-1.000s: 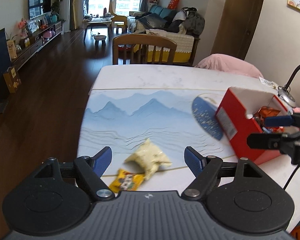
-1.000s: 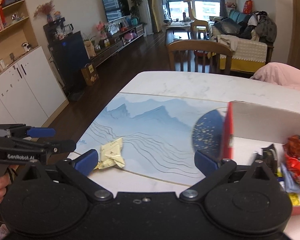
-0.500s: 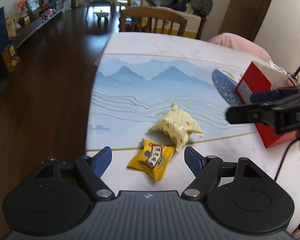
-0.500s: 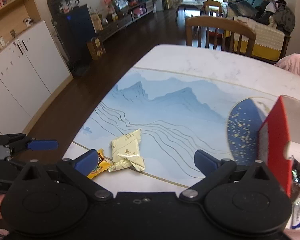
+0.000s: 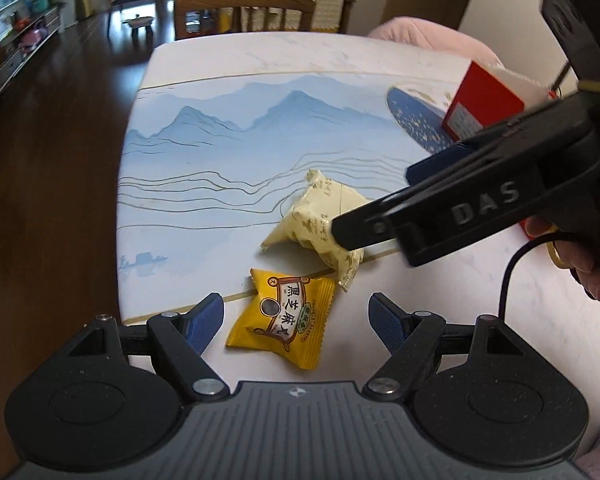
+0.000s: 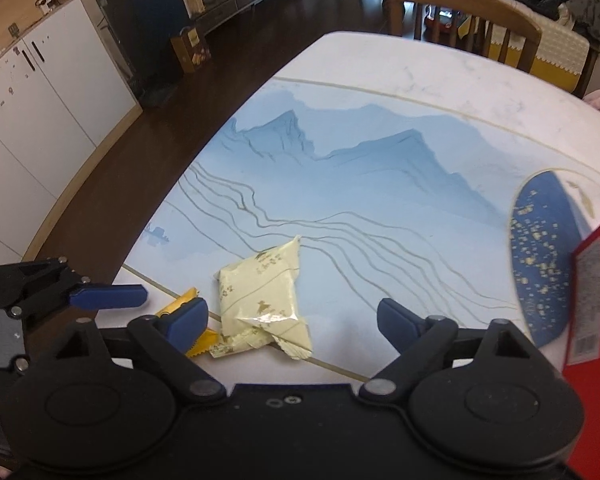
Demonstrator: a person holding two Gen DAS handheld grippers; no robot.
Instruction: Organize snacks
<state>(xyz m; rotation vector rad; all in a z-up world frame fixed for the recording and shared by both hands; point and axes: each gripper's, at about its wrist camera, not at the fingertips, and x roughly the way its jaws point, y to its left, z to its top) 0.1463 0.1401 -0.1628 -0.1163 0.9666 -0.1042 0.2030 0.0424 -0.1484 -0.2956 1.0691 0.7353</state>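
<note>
A white marble-look dining table (image 5: 228,60), its top printed with pale blue mountains and thin gold contour lines, runs ahead of both grippers and carries what is left to sort. Off to the far right of the right gripper (image 6: 288,322) stands an open red cardboard box (image 6: 596,300), white inside, evidently the bin for the snacks; from the left wrist view it sits beyond and to the right, well apart from the loose packets. A dark blue oval patch flecked with gold (image 6: 540,256) lies on the table just beside the box.

Directly between and just ahead of the right gripper's blue-padded fingers lies a cream-coloured, crinkled foil snack packet (image 6: 260,292). The jaws are closing around it, though the pads have not yet met the wrapper, so it rests free on the table.

The left gripper (image 5: 296,320) hangs over a smaller yellow foil candy packet with black Chinese lettering (image 5: 284,320), which lies between its spread, empty fingers, touching neither pad. The two packets lie side by side, nearly touching, which likely explains one gripper being lined up on each. Both tools tilt steeply downward, suited to pinching flat wrappers off the tabletop.
</note>
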